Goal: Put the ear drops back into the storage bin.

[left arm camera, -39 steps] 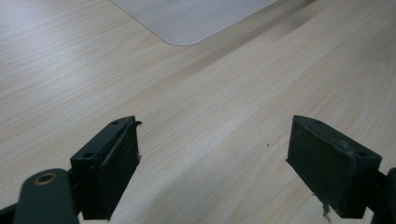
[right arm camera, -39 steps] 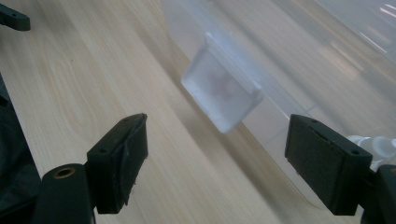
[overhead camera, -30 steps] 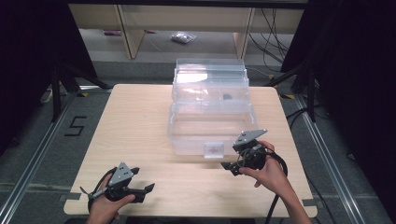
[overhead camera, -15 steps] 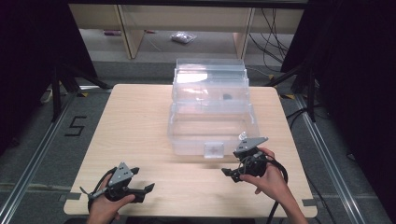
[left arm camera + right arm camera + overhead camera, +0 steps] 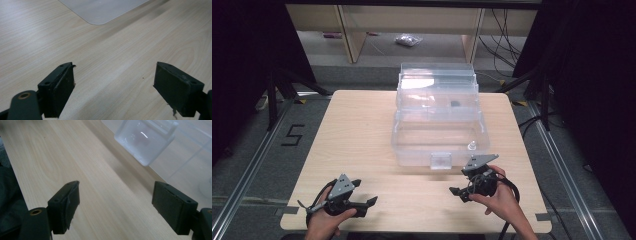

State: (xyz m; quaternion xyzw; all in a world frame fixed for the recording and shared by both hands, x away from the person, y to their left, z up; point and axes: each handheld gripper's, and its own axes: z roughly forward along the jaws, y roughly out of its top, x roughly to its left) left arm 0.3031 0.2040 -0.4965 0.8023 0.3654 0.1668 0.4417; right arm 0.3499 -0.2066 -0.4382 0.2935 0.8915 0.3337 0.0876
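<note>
Right gripper (image 5: 460,191) gapes (nothing between).

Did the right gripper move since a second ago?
Yes. The right gripper has come toward the table's near edge, away from the clear box. Its grey plate overlapped the box front before; now it sits just below it.

Grey floor (image 5: 257,150) around a light wooden table (image 5: 357,130), shelving (image 5: 347,30) behind.

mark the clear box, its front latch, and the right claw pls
clear box (image 5: 412,137), high view, left wall of the lower section.
front latch (image 5: 145,143), right gripper view, face of the clear tab.
right claw (image 5: 458,192), high view, between its fingertips, open above the table.
</note>
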